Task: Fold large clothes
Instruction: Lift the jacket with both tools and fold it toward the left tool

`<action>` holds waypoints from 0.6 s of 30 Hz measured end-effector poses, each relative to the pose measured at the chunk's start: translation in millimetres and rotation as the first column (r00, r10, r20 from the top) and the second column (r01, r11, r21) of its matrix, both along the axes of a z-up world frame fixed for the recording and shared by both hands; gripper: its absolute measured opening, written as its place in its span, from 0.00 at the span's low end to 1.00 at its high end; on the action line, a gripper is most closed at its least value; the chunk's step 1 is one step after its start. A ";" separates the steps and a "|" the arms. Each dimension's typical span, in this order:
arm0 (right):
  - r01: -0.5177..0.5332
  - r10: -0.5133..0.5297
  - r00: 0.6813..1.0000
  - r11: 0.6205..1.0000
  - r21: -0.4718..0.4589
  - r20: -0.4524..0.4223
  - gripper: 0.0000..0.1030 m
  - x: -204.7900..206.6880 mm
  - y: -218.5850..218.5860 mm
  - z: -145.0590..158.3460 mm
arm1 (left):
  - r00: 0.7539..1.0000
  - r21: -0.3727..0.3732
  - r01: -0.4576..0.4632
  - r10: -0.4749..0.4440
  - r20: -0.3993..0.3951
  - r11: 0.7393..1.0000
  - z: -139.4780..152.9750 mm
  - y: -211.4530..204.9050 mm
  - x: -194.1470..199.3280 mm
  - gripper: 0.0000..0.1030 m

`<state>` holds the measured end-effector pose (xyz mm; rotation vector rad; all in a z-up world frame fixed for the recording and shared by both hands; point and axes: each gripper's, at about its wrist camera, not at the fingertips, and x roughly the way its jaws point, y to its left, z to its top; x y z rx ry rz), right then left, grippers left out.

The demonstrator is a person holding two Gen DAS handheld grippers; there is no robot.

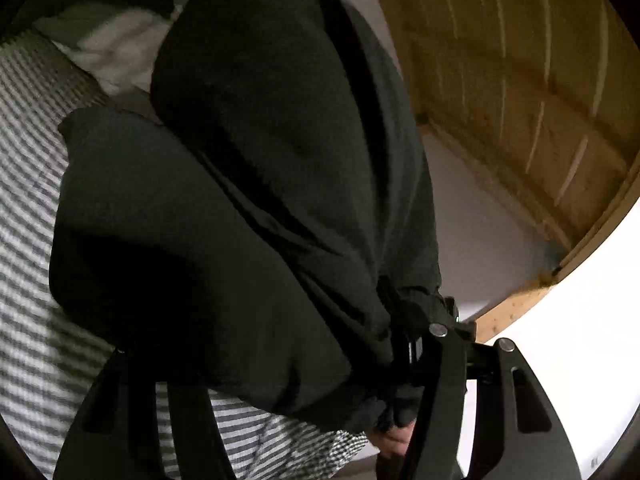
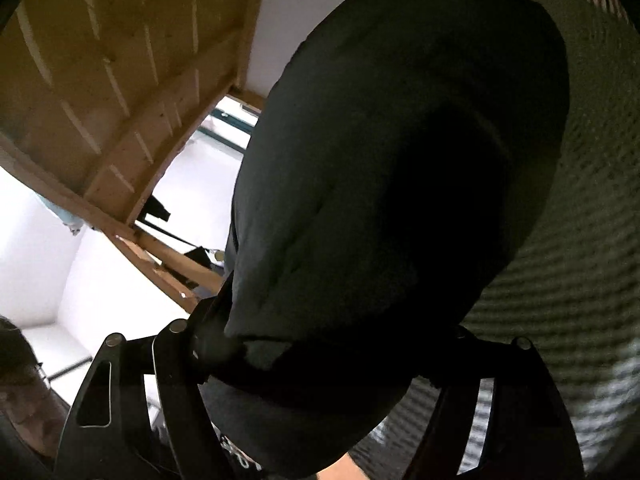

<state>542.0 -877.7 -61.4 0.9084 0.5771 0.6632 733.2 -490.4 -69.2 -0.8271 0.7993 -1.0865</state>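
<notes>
A large dark padded garment (image 1: 260, 160) hangs in bulky folds over a bed with a grey-and-white striped cover (image 1: 32, 160). In the left wrist view its cloth is bunched between the jaws of my left gripper (image 1: 280, 340), which is shut on it, and its lower part still rests on the bed. The right wrist view shows the same garment (image 2: 400, 160) filling the middle. My right gripper (image 2: 352, 336) is shut on a thick fold of it above the striped cover (image 2: 580, 240). A hand (image 1: 394, 444) shows under the cloth.
A white pillow (image 1: 120, 52) lies at the head of the bed. A sloping wooden plank ceiling (image 1: 520, 80) (image 2: 100, 80) and white walls (image 2: 40, 260) close the room. Part of a person's head (image 2: 16, 360) is at the lower left.
</notes>
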 end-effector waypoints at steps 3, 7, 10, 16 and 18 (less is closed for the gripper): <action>-0.020 0.019 1.000 0.999 -0.036 -0.016 0.70 -7.2 -60.4 -7.1 | 1.000 0.019 0.014 -0.014 -0.009 1.000 -4.4 -45.3 -35.3 0.57; -0.034 0.032 0.990 0.999 -0.013 -0.138 0.70 -15.2 -127.0 -61.4 | 0.999 0.103 0.013 -0.007 -0.050 0.995 -42.2 -106.0 -70.6 0.58; -0.014 0.018 0.967 1.000 0.017 -0.254 0.72 -26.8 -160.9 -122.4 | 0.998 0.183 0.034 -0.023 -0.062 0.983 -72.7 -135.0 -85.2 0.57; 0.048 -0.042 0.959 0.999 0.015 -0.281 0.91 -47.0 -173.6 -160.1 | 0.999 0.247 0.035 -0.026 -0.042 0.968 -108.6 -142.5 -103.8 0.71; 0.065 -0.076 0.947 0.997 -0.045 -0.312 0.91 -53.6 -169.7 -149.9 | 0.993 0.234 0.087 -0.067 -0.092 0.968 -110.2 -130.7 -101.9 0.71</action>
